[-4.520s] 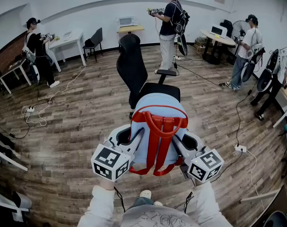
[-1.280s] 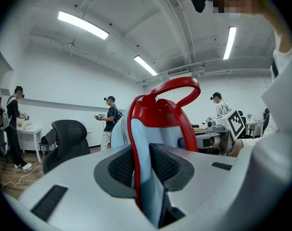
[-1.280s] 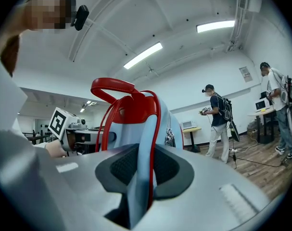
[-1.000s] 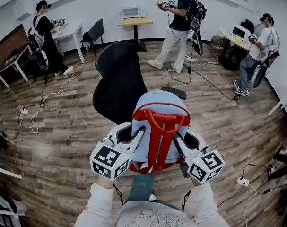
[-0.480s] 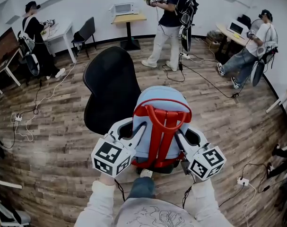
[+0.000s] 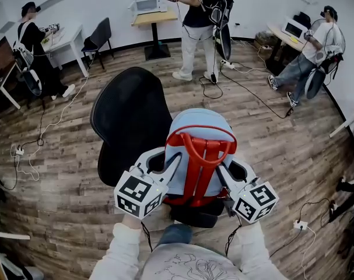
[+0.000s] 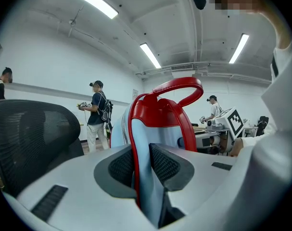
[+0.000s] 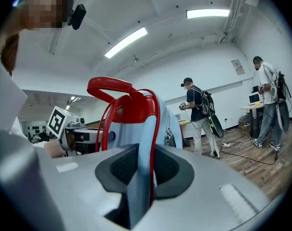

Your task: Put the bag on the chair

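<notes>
A light blue bag (image 6: 195, 134) with red straps hangs upright between my two grippers, held off the floor. My left gripper (image 6: 163, 169) is shut on its left edge and the right gripper (image 6: 228, 174) on its right edge. In the left gripper view the pads (image 7: 166, 163) pinch blue fabric with red piping (image 7: 160, 124); the right gripper view shows the same pinch on the bag (image 8: 136, 110). The black office chair (image 6: 129, 120) stands just ahead: its backrest is left of the bag and its seat (image 6: 195, 216) lies below the bag. Mesh of the backrest (image 7: 30, 138) fills the left gripper view's left side.
Several people with grippers stand about: one at the back centre (image 6: 195, 22), one at the left (image 6: 32, 51), one at the right (image 6: 312, 57). Cables (image 6: 37, 146) and a power strip (image 6: 298, 224) lie on the wooden floor. Desks and a second chair (image 6: 101, 38) line the far wall.
I have come closer to the chair with the bag in both grippers. The backrest has grown and slid left of the bag, and the seat now lies under the bag.
</notes>
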Demonstrator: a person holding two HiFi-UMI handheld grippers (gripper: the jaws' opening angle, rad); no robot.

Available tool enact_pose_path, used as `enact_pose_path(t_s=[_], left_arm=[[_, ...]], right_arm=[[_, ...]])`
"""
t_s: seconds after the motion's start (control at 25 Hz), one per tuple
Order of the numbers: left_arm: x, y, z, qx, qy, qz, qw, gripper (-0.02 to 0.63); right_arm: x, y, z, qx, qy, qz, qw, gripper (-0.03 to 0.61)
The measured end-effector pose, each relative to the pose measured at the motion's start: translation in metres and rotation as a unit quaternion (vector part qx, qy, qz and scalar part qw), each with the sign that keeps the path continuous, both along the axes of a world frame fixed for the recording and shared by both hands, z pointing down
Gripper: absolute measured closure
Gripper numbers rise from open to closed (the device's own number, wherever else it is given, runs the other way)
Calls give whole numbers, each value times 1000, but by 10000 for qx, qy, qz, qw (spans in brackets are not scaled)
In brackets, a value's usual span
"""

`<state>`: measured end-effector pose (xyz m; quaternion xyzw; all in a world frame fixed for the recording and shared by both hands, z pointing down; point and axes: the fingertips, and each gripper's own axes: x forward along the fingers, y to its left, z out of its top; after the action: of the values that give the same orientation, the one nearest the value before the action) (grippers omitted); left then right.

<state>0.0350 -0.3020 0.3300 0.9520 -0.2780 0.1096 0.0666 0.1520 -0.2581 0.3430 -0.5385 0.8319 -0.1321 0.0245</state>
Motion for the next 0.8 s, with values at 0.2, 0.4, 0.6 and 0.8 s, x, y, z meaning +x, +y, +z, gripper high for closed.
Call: enact_pose_path(t_s=[0.2, 0.4, 0.6, 0.8], left_arm=[[2, -37, 19, -218, -102, 42, 9997, 525], [8, -53, 46, -494, -184, 109, 9985, 525], [18, -73, 71, -662, -310, 188, 9971, 525], [26, -81, 97, -864, -417, 231, 9951, 525]], right_arm=[[2, -36, 18, -233, 13, 35, 9997, 495], [8, -52, 43, -506, 96, 46, 9987, 495], [18, -70, 67, -714, 121, 117, 9973, 494], [25, -78, 94, -949, 152, 94, 9953, 494]])
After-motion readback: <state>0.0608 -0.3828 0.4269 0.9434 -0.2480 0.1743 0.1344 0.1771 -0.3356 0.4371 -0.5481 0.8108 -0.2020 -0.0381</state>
